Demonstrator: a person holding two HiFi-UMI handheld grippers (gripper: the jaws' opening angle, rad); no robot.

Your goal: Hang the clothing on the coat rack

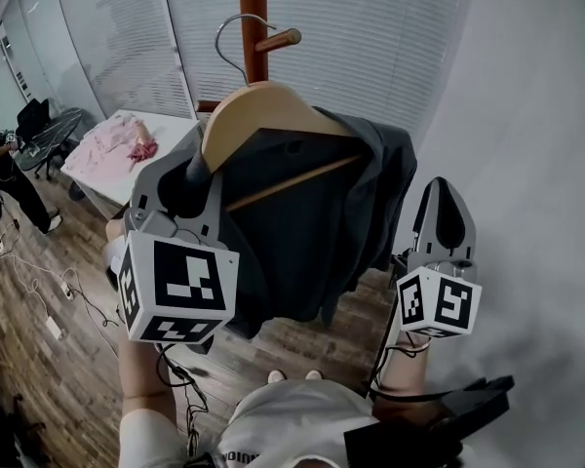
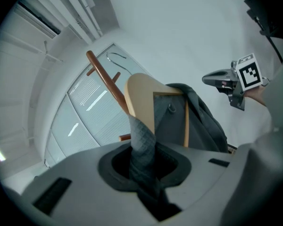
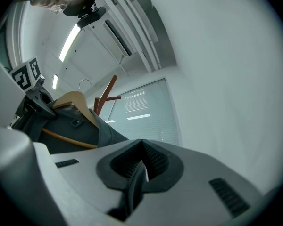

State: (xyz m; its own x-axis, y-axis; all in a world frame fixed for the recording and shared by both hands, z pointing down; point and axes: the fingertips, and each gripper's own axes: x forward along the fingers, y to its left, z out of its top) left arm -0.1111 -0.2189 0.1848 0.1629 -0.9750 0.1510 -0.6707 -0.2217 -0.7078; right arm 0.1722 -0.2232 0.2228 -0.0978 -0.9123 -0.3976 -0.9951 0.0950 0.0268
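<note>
The jaws of the left gripper [image 2: 142,147] are nearly closed and pinch a fold of the dark grey jacket [image 1: 312,232], just below the left shoulder of the wooden hanger [image 1: 263,110]. The jaws of the right gripper [image 3: 141,166] are pressed together with nothing between them. In the head view this gripper stands at the right of the frame, apart from the jacket.

The jacket is already draped over the hanger, and it is held up in the centre of the head view, in front of the reddish-brown coat rack [image 1: 252,18]. The metal hook [image 1: 236,37] of the hanger is in the upper middle of the frame, just beside one peg [image 1: 278,39] of the rack. In both gripper views the hook seems to stand free in the air beside the pole and not over any peg.

So I judge the first part done: the clothing is on its hanger and brought up to the rack. What is left is to put the hook over a peg and then let the fabric go.
</note>
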